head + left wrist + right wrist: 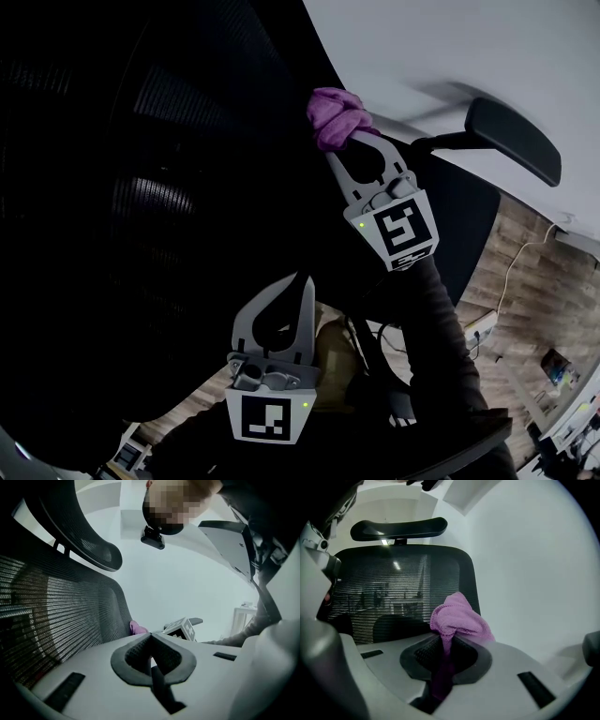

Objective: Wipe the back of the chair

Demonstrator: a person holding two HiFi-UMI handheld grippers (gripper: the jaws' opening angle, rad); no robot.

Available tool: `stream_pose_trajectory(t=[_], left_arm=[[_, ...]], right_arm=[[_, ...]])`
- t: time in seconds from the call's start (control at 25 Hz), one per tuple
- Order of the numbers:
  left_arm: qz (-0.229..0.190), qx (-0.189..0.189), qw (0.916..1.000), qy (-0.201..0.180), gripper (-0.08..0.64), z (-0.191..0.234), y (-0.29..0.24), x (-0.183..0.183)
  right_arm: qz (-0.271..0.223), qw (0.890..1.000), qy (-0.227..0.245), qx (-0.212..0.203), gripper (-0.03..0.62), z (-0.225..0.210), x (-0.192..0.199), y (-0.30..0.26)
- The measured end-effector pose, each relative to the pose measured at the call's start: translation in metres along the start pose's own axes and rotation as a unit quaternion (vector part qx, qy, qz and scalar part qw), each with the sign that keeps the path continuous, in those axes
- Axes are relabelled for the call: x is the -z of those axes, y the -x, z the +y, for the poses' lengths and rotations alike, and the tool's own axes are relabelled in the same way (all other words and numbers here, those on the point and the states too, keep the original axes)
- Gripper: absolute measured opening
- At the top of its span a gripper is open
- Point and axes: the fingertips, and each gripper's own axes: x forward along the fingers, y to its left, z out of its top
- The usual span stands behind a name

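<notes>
The black mesh chair back (pixel 178 206) fills the left of the head view, with its headrest (pixel 398 528) above it in the right gripper view. My right gripper (pixel 349 142) is shut on a purple cloth (pixel 336 116), which bunches at the chair back's right edge (pixel 461 618). The cloth (pixel 137 627) also peeks past the mesh (pixel 51 611) in the left gripper view. Lower down, my left gripper (pixel 302 279) is shut with nothing in it, its tips close to the chair back.
A black armrest (pixel 514 137) juts out at the upper right in front of a white wall (pixel 450 47). Wood flooring (pixel 525 309) with a white cable lies below at the right. The person's dark sleeve (pixel 441 328) runs behind the right gripper.
</notes>
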Motion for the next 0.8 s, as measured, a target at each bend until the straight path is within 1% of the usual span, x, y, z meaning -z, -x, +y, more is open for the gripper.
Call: stream_pose_trajectory(t=[0.36, 0.56, 0.8], left_arm=[[0.002, 0.000, 1.0000, -0.001, 0.009, 0.006, -0.006, -0.002], [0.005, 0.004, 1.0000, -0.004, 0.009, 0.009, -0.007, 0.000], [0.001, 0.008, 1.0000, -0.002, 0.009, 0.006, -0.011, 0.002]], right_arm=[[-0.002, 1.000, 0.014, 0.007, 0.044, -0.017, -0.007, -0.008], [-0.002, 1.000, 0.006, 0.022, 0.044, -0.028, -0.009, -0.013], [-0.005, 0.999, 0.009, 0.031, 0.044, -0.041, -0.008, -0.015]])
